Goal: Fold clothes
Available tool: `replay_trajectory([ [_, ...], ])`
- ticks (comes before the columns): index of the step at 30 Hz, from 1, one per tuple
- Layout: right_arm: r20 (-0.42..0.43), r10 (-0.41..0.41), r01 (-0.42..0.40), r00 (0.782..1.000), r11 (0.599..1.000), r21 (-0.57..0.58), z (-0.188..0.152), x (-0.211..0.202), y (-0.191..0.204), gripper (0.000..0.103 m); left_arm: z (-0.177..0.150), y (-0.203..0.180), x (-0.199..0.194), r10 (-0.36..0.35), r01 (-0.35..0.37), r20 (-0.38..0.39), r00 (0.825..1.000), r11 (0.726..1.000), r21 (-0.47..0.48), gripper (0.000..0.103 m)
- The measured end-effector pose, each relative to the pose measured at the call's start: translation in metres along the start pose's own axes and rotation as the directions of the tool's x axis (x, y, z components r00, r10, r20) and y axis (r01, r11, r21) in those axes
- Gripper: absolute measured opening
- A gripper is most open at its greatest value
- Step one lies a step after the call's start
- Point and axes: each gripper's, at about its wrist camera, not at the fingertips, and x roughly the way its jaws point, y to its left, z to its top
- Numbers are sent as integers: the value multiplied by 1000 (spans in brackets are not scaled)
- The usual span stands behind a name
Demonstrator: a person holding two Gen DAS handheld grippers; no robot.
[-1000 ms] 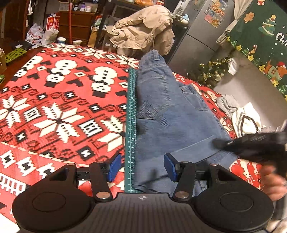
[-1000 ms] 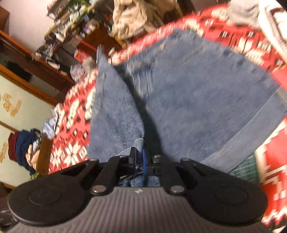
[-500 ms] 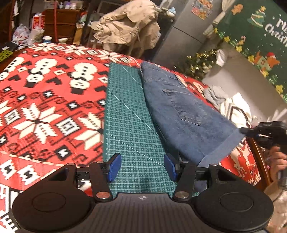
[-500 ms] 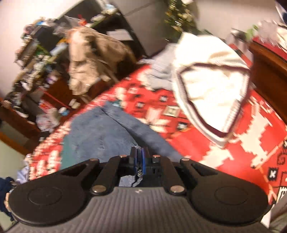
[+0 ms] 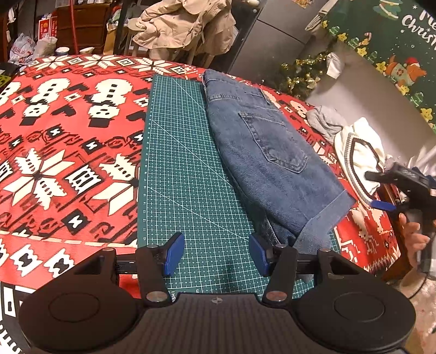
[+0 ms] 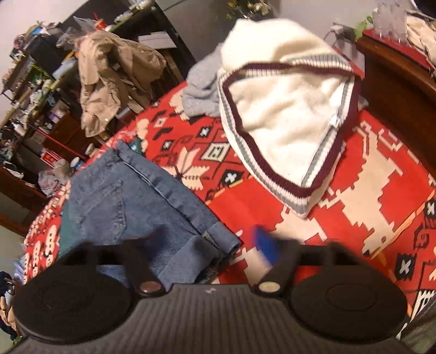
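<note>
Lying folded lengthwise along the right side of the green cutting mat [image 5: 188,174], the denim jeans [image 5: 261,152] run from the upper middle of the left wrist frame down to the lower right, with 1 back pocket facing up and the rolled cuff [image 5: 324,217] at the near end reaching past the mat's right edge onto the red snowman-pattern cloth [image 5: 54,152] that covers the worktop. The left gripper [image 5: 215,252] hovers at the bottom of that frame over the near edge of the mat, its jaws spread wide with the 2 blue pads holding nothing; the right-hand pad sits just beside the cuffed end of the jeans. At the right edge of the same frame the right gripper [image 5: 381,190] is held by a hand [image 5: 414,239] off the side of the worktop, apart from the jeans. In the right wrist view its fingers are blurred, yet they stand clearly apart and grip nothing, with the jeans' cuff [image 6: 209,245] just ahead of them in the lower middle. A white knit sweater [image 6: 283,114] with maroon and grey trim lies in the upper right of that frame, and a grey garment [image 6: 201,92] is bunched against its left side. A beige coat [image 5: 185,24] hangs over furniture at the top of the left wrist frame.
</note>
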Motion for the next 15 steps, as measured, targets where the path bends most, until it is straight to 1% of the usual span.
replay_trajectory([
  [2, -2, -17, 17, 1000, 999, -49, 1, -9, 5, 95, 1, -3, 1, 11, -11, 0, 1000, 1000, 6, 51],
  [4, -25, -38, 36, 999, 994, -101, 3, -14, 11, 96, 2, -5, 3, 22, -22, 0, 1000, 1000, 12, 52],
  [5, -40, -40, 35, 998, 992, -122, 3, -16, 14, 96, 2, -7, 3, 28, -28, 0, 1000, 1000, 15, 56],
  [6, -53, -41, 33, 998, 989, -143, 3, -17, 15, 97, 3, -9, 4, 35, -35, 2, 999, 999, 24, 65],
  [7, -50, -56, 47, 997, 985, -164, 2, -19, 18, 101, 3, -11, 5, 47, -47, 5, 999, 998, 40, 69],
  [9, -27, -84, 77, 996, 974, -211, -1, -24, 23, 102, 3, -17, 6, 66, -68, 18, 998, 994, 85, 71],
  [10, -17, -80, 74, 997, 968, -239, -3, -25, 26, 102, 3, -20, 7, 61, -64, 24, 998, 992, 108, 71],
  [12, -17, -54, 47, 998, 953, -299, -6, -26, 31, 102, 1, -24, 9, 24, -29, 35, 999, 988, 151, 71],
  [15, -28, -23, 11, 999, 925, -380, -10, -23, 35, 102, -5, -30, 12, -13, 6, 33, 999, 982, 187, 71],
])
